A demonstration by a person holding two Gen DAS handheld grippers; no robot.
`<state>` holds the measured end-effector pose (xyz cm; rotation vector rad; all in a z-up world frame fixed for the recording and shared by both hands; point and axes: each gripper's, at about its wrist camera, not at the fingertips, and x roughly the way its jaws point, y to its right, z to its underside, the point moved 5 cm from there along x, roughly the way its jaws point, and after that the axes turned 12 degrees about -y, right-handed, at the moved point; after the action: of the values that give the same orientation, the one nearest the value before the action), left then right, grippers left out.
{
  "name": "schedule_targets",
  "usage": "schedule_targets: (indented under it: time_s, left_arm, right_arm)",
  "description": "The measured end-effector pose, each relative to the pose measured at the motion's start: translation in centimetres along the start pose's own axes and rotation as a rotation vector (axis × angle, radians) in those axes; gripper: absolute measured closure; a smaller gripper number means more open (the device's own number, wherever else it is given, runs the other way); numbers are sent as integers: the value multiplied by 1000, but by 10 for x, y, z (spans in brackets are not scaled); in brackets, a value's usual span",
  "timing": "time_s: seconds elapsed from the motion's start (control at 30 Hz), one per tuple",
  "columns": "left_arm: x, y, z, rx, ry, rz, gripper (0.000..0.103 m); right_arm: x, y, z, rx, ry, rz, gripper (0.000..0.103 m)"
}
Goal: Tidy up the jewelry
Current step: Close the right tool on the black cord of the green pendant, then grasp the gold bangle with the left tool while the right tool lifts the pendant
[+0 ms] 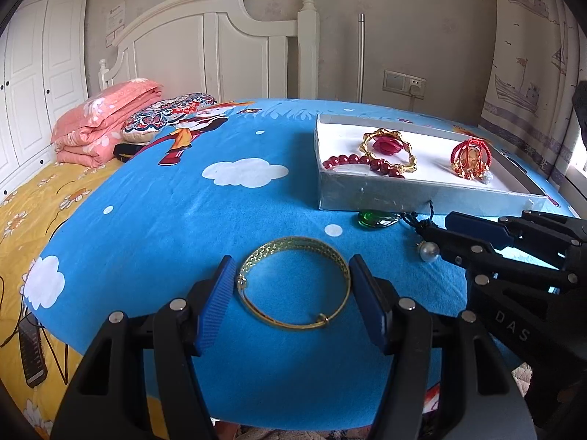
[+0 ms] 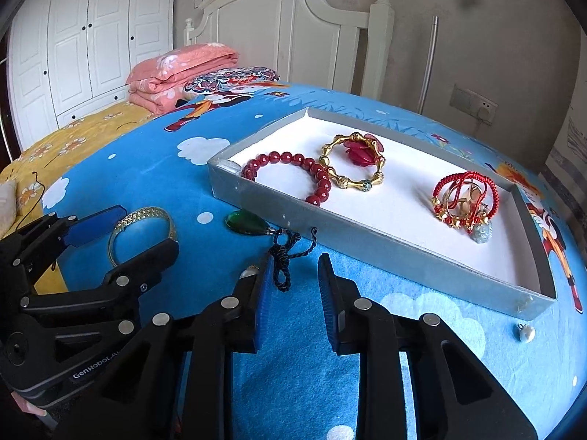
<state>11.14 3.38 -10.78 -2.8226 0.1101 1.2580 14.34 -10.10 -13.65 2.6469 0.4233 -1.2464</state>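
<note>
A gold bangle (image 1: pixel 293 286) lies flat on the blue bedsheet between the open jaws of my left gripper (image 1: pixel 291 275); it also shows in the right wrist view (image 2: pixel 143 231). My right gripper (image 2: pixel 295 275) is open over the black cord (image 2: pixel 284 260) of a green pendant (image 2: pixel 245 222), which lies against the grey tray's front wall (image 2: pixel 330 233). In the tray lie a red bead bracelet (image 2: pixel 293 174), a gold bamboo bangle (image 2: pixel 352 165) with a red flower, and red string bracelets (image 2: pixel 464 200). A pearl earring (image 1: pixel 429 251) lies beside the right gripper.
A second pearl earring (image 2: pixel 526 332) lies on the sheet right of the tray corner. Folded pink quilt (image 1: pixel 102 121) and patterned pillow (image 1: pixel 165 115) sit by the white headboard. A black remote (image 1: pixel 33 355) lies on the yellow sheet at left.
</note>
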Motion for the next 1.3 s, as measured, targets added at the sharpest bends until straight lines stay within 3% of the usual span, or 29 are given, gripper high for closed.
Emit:
schedule_targets:
  time_s: [0.57, 0.63, 0.77, 1.3]
  left_arm:
    - [0, -2, 0, -1, 0, -3, 41]
    - [0, -2, 0, 0, -1, -6, 41]
    - [0, -3, 0, 1, -2, -8, 41]
    - [0, -1, -2, 4, -5, 14, 42]
  right_arm:
    - [9, -8, -12, -10, -56, 18, 78]
    - [9, -9, -12, -19, -55, 7, 88]
    - [9, -13, -12, -45, -50, -2, 92]
    - [-15, -6, -15, -3, 73, 4, 94]
